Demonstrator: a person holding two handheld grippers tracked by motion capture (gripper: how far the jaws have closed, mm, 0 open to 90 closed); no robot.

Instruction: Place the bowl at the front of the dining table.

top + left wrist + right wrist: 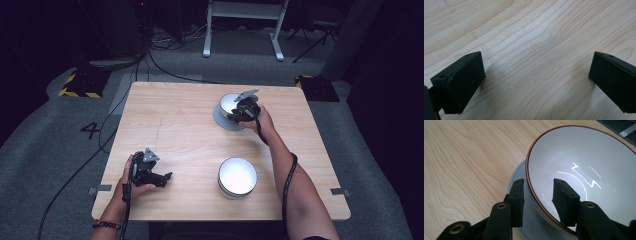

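Observation:
A white bowl (227,103) with a thin dark-red rim stands on a grey plate (220,121) at the table's far right. My right gripper (235,114) is at the bowl's near edge. In the right gripper view the bowl (579,157) sits on the plate (518,173), and the right gripper (537,185) is open. It straddles the rim, one jaw inside the bowl and one outside, with a gap on either side. My left gripper (164,177) rests low over bare wood at the near left, and its jaws stand wide open (536,57) with nothing between them.
A second white bowl (237,176) stands near the front edge, right of centre, between my two arms. The wooden table (175,125) has bare surface across its left and middle. Cables, a white frame and yellow-black floor plates lie beyond the table.

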